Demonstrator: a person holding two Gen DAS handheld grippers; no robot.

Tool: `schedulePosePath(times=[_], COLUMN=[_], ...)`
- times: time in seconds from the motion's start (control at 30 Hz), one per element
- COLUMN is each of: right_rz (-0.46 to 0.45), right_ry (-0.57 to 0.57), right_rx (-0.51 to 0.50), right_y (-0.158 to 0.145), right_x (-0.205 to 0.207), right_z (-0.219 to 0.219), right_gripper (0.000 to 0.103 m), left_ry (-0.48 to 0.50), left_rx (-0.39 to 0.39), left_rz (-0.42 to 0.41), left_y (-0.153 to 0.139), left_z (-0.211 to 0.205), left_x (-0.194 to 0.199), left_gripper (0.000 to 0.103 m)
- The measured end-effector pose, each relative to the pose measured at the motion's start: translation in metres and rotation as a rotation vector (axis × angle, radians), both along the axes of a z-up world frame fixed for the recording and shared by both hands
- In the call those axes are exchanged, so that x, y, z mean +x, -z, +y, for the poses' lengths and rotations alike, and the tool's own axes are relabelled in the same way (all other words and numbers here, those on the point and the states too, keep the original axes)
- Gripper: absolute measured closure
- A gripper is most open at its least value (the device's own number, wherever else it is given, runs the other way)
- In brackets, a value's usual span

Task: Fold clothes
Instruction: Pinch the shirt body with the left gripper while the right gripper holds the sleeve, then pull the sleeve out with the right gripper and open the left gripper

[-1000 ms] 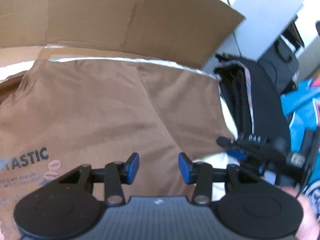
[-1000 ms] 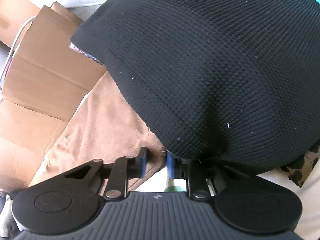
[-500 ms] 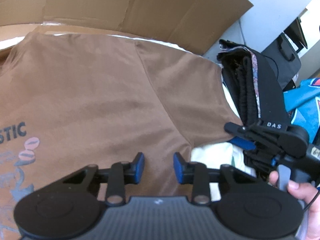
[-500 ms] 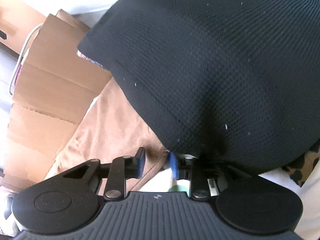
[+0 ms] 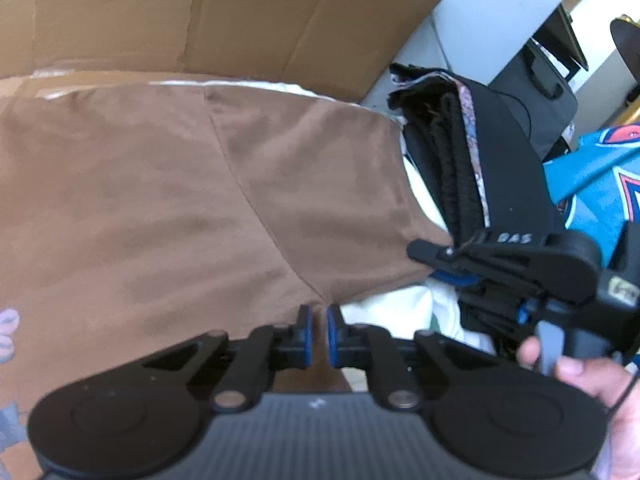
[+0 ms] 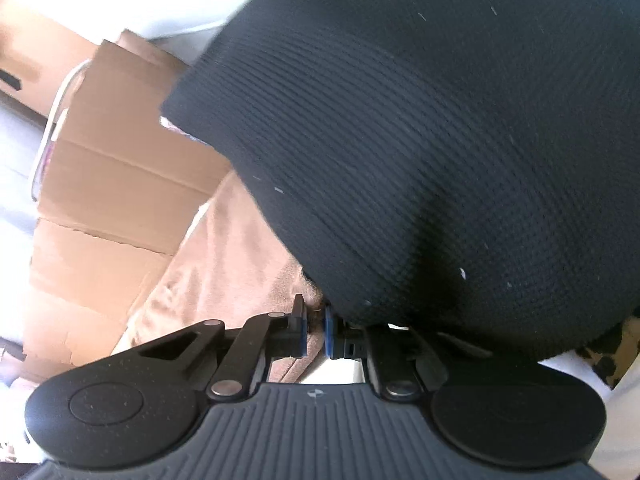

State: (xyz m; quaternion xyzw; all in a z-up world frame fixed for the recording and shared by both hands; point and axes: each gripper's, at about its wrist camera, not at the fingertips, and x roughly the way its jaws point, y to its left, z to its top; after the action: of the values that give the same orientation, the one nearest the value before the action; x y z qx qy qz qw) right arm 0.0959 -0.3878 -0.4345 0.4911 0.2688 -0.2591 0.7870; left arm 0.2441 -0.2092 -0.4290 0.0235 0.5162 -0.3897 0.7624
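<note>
Both tongs, left (image 5: 316, 334) & right (image 6: 313, 330), closing on brown shirt (image 5: 168, 208) sleeve edge; grab step; next lift sleeve, fold inward.

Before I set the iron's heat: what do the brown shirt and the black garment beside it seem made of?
Brown shirt: likely soft cotton jersey, matte, smooth, with a stitched sleeve seam. Black garment: looks like textured knit or mesh, fine ribbed rows, possibly synthetic; the pictures cannot settle that.

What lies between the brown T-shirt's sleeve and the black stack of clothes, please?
In the left wrist view, a strip of white bedding shows between the brown T-shirt and the black stack of clothes.
</note>
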Motion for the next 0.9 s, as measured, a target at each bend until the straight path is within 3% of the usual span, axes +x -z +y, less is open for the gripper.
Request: schedulePosePath(times=[0.47, 0.7, 0.87, 0.9], right_rz=[-0.076, -0.094, -0.107, -0.112], right_ry=[-0.149, -0.196, -0.289, -0.305], right_rx=[-0.102, -0.106, -0.138, -0.136], right_y=[-0.036, -0.040, -0.050, -0.057], right_x=[0.020, 0.029, 0.057, 0.046], right_z=[0.016, 0.021, 0.047, 0.049], right_gripper=[0.097, 0.097, 0.097, 0.097], left_ry=[-0.013, -0.021, -0.024, -0.024], left_rx=[-0.011, -0.024, -0.021, -0.020], left_rz=[0.016, 0.021, 0.023, 0.022], left_y=[0.012, 0.014, 0.016, 0.017], left_z=[0.000, 0.005, 0.002, 0.002], left_x=[0.001, 0.001, 0.003, 0.002], left_gripper=[0.097, 0.097, 0.099, 0.099])
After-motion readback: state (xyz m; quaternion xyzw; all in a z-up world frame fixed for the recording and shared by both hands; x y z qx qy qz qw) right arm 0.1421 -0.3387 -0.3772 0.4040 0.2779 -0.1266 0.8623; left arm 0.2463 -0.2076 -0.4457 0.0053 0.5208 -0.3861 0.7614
